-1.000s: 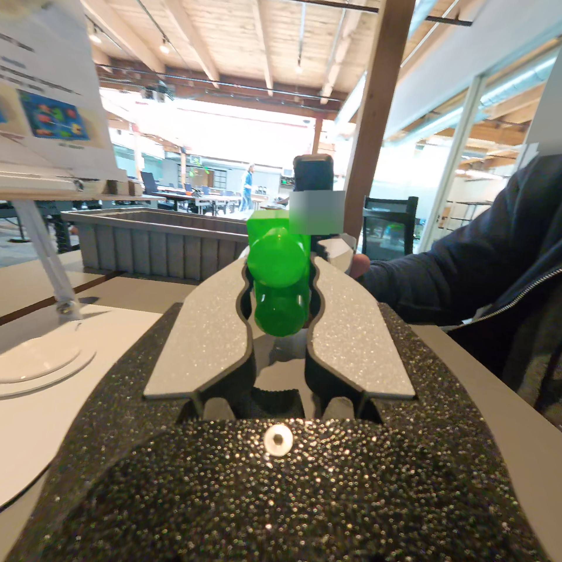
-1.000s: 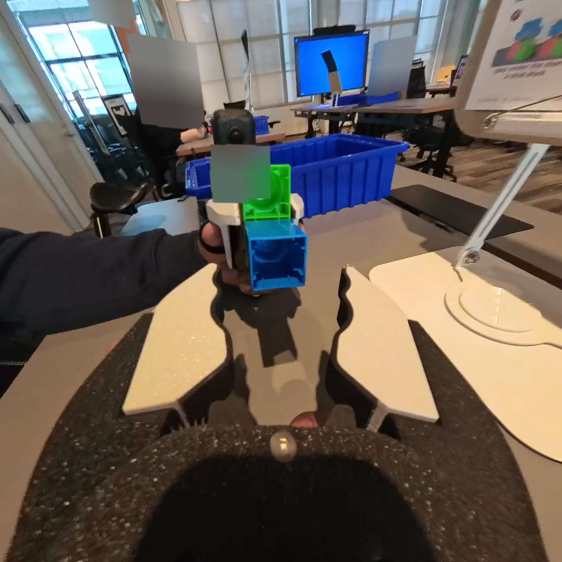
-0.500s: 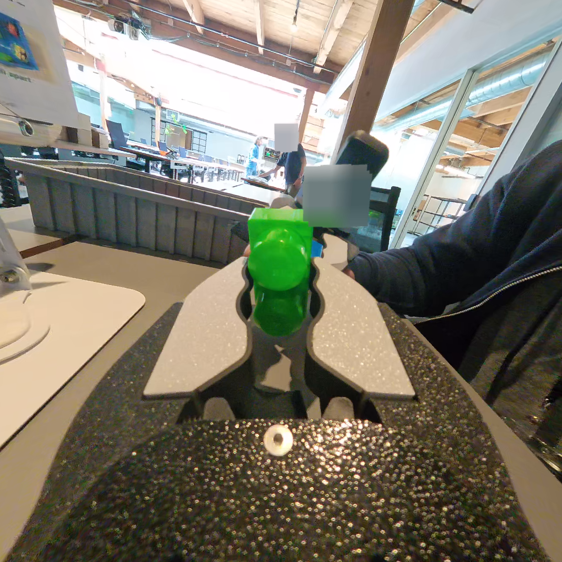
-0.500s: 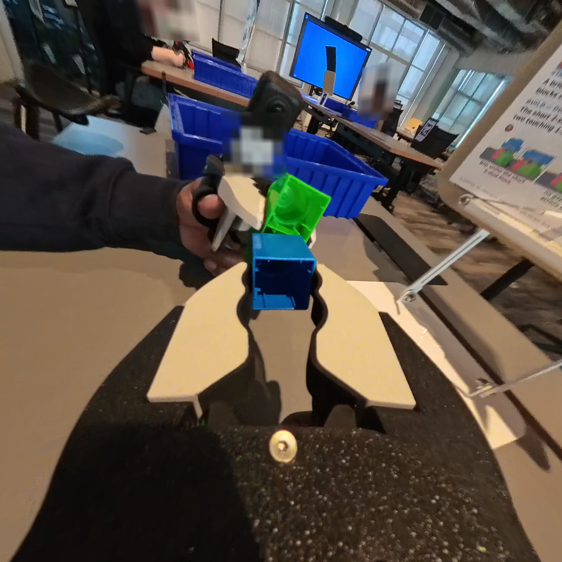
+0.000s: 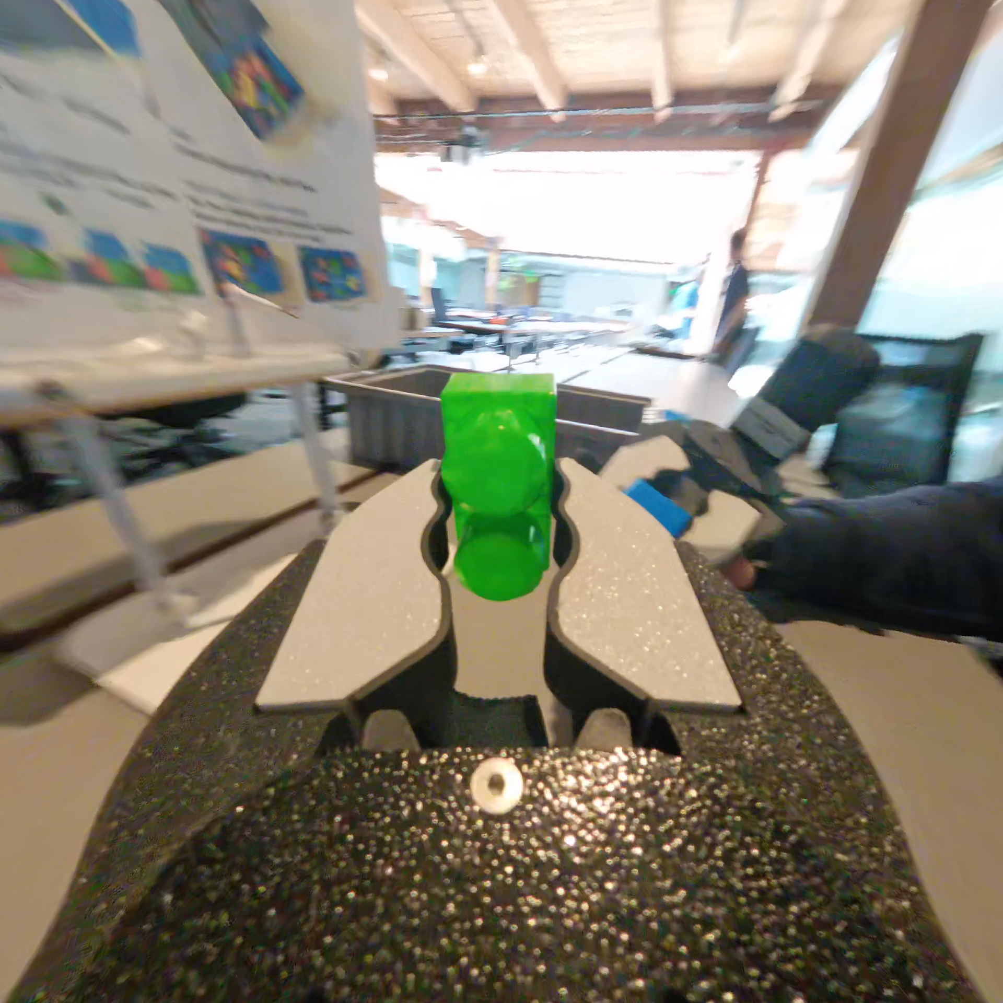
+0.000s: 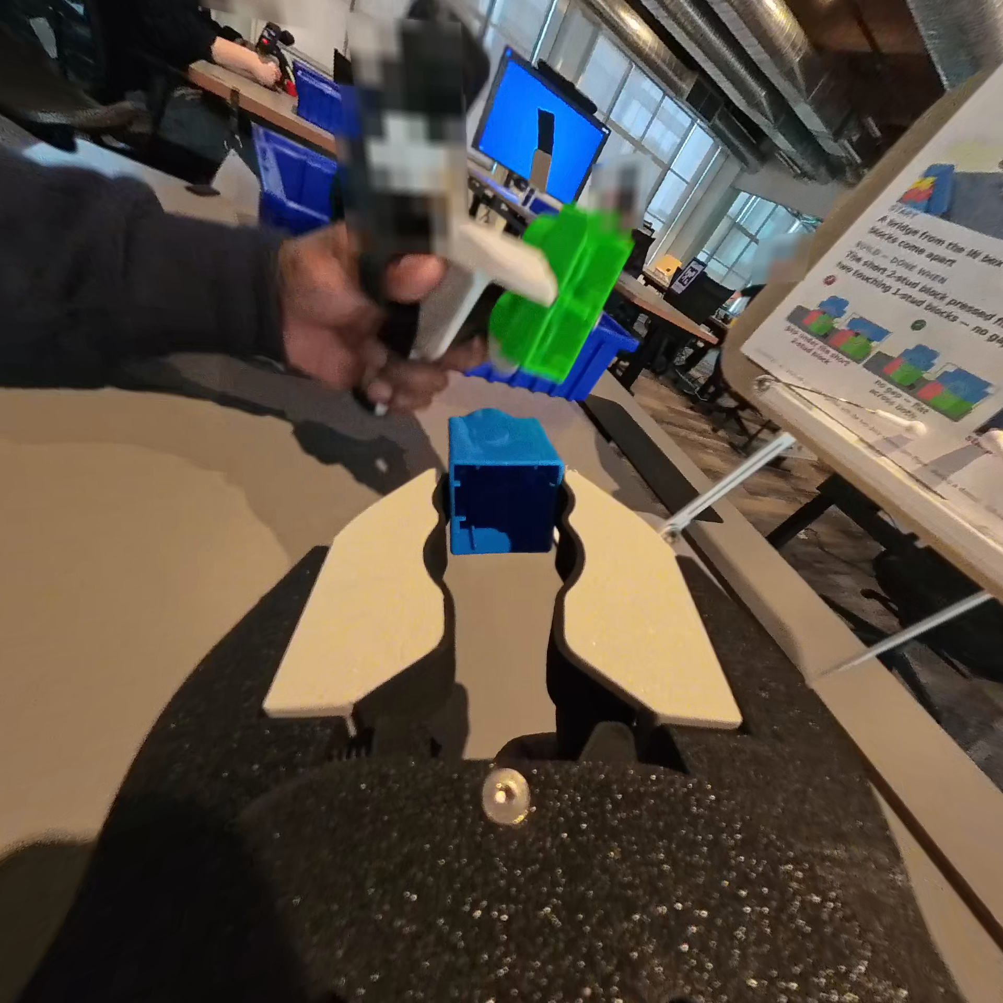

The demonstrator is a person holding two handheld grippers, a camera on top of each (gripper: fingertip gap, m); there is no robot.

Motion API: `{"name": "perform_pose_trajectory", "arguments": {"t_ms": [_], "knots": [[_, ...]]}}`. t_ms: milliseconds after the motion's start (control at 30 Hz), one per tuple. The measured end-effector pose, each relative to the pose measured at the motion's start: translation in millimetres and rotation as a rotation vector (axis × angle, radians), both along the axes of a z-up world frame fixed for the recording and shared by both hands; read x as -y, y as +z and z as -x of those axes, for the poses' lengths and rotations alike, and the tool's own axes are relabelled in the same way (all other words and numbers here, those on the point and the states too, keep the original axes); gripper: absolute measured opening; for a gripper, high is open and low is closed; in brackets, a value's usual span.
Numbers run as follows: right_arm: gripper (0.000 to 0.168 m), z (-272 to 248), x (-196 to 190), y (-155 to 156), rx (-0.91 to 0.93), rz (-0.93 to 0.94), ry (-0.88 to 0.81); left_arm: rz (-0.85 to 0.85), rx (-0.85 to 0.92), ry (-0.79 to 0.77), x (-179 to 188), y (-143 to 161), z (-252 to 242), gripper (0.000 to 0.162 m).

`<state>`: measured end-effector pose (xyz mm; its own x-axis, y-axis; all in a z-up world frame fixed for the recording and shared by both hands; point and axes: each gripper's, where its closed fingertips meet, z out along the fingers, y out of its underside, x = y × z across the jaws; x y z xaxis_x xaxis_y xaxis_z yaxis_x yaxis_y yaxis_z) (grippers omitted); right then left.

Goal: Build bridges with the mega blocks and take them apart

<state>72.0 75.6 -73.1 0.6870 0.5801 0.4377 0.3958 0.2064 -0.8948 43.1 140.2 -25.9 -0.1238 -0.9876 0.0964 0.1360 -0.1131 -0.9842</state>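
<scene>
The work surface is a grey table [image 6: 163, 543] in an open-plan workshop with timber ceiling beams; blue storage bins [image 6: 293, 179] and a lit monitor [image 6: 537, 146] stand at 11 to 12 o'clock in the right wrist view, and a grey bin [image 5: 391, 418] sits at 12 o'clock in the left wrist view. An instruction board [image 6: 895, 304] on a wire stand occupies 2 o'clock.

The left gripper [image 5: 498, 505] is clamped on a green two-stud block [image 5: 496, 488], studs facing the camera. The right gripper [image 6: 502, 505] is clamped on a blue single-stud block [image 6: 502, 488], hollow underside facing the camera. Both blocks are held in the air, clearly apart from each other.

Risk: each block is held only near the fingertips. A sideways knock or slackened squeeze would likely let it pivot or drop. Release above the table would likely make it bounce away.

Limits: both views are motion-blurred. In the left wrist view the blue block [image 5: 656, 507] is mostly hidden. No other blocks are visible. A mosaic patch covers part of the left gripper in the right wrist view.
</scene>
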Motion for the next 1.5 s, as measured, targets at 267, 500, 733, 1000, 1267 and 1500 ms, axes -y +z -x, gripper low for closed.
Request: {"name": "perform_pose_trajectory", "arguments": {"t_ms": [267, 500, 733, 1000, 1267, 1500], "knots": [[0.037, 18, 1, -16, 0.074, 0.009, 0.027, -0.063, -0.411, 0.76, -110, 69, 145, 0.034], [0.037, 24, 3, -18, 0.102, -0.001, 0.035, 0.217, -1.13, 0.839, -198, -52, 259, 0.035], [0.037, 27, 6, -21, 0.143, -0.013, 0.032, 0.295, -1.214, 0.901, -235, -103, 275, 0.037], [0.037, 31, 6, -20, 0.103, 0.01, 0.056, 0.174, -0.698, 1.005, -228, -8, 238, 0.049], [0.037, 58, 16, 66, -0.097, -0.127, 0.089, 0.182, -0.139, 0.613, -142, 38, 52, 0.045], [0.037, 148, 3, 125, -0.098, -0.13, 0.18, 0.699, -0.104, 0.243, -111, -68, -77, 0.045]]}}
